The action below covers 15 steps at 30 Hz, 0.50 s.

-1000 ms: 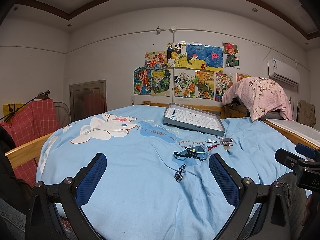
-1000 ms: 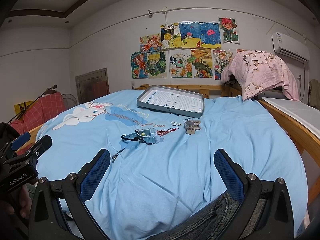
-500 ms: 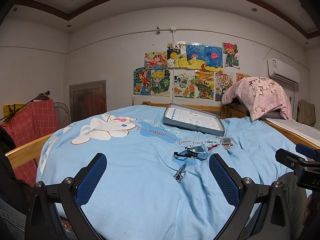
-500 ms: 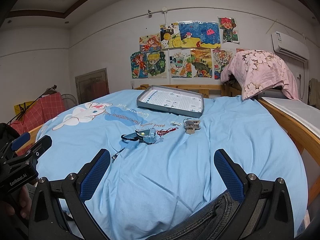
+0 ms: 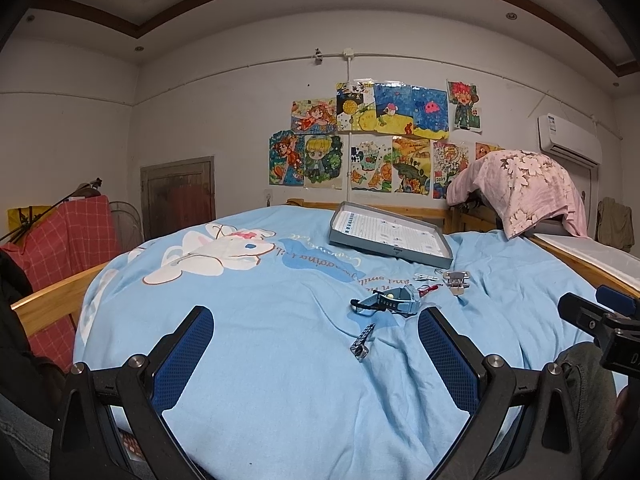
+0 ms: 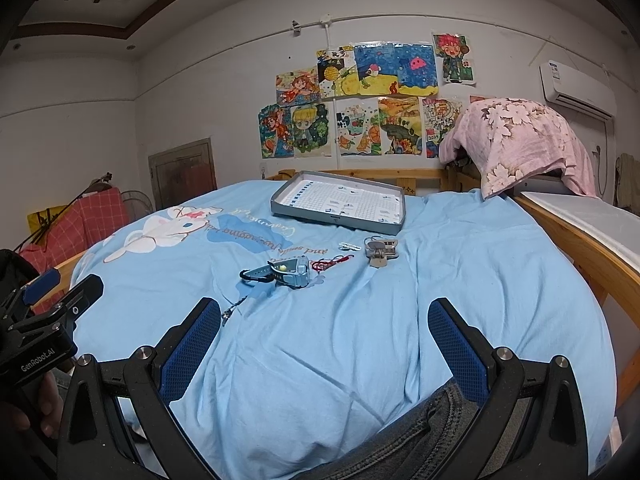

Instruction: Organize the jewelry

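A grey shallow tray (image 5: 390, 249) (image 6: 336, 216) with a white gridded lining lies at the far side of the blue bedspread. In front of it lie a blue watch (image 5: 390, 303) (image 6: 286, 273), a small dark chain piece (image 5: 361, 343) (image 6: 234, 308), a red string (image 5: 427, 289) (image 6: 332, 262), a small white clip (image 5: 425, 277) (image 6: 349, 245) and a silver metal piece (image 5: 455, 279) (image 6: 380, 250). My left gripper (image 5: 314, 354) is open and empty, held near the bed's front. My right gripper (image 6: 324, 344) is open and empty, also well short of the items.
The bed has a wooden frame (image 6: 580, 248) on the right and wooden rail (image 5: 52, 300) on the left. A pink flowered cloth (image 6: 520, 140) drapes over something at the back right. A red checked cloth (image 5: 68, 236) stands left. Denim-clad knee (image 6: 400, 440) lies below the right gripper.
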{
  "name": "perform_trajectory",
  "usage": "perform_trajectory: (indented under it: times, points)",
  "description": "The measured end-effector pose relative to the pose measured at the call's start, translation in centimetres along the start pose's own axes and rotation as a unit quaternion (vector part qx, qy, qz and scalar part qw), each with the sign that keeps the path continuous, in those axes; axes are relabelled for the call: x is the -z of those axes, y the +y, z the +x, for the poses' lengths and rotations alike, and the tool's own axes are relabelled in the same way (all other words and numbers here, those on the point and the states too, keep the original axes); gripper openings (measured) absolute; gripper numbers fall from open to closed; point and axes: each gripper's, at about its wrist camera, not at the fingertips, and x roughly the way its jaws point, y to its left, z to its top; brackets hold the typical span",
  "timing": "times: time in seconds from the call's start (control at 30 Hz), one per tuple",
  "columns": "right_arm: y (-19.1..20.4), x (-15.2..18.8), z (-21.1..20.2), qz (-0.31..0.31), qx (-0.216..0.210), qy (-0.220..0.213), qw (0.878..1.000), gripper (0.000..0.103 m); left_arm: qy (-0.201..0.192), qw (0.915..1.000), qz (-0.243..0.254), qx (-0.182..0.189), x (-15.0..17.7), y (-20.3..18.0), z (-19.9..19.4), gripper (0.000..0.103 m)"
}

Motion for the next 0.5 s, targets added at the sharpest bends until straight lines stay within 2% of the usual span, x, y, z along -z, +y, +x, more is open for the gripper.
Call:
perform_trajectory:
  times: [0.33,0.5]
  points:
    - [-0.8,0.0,0.1,0.012,-0.002,-0.005,1.0,0.102,0.016,0.9997,-0.018,0.001,0.3,1.5,1.2,0.103]
    - [-1.4,0.0,0.4,0.012,-0.003,-0.001,1.0,0.102,0.044,0.9985,0.007,0.033,0.0,0.9,2.5,0.103]
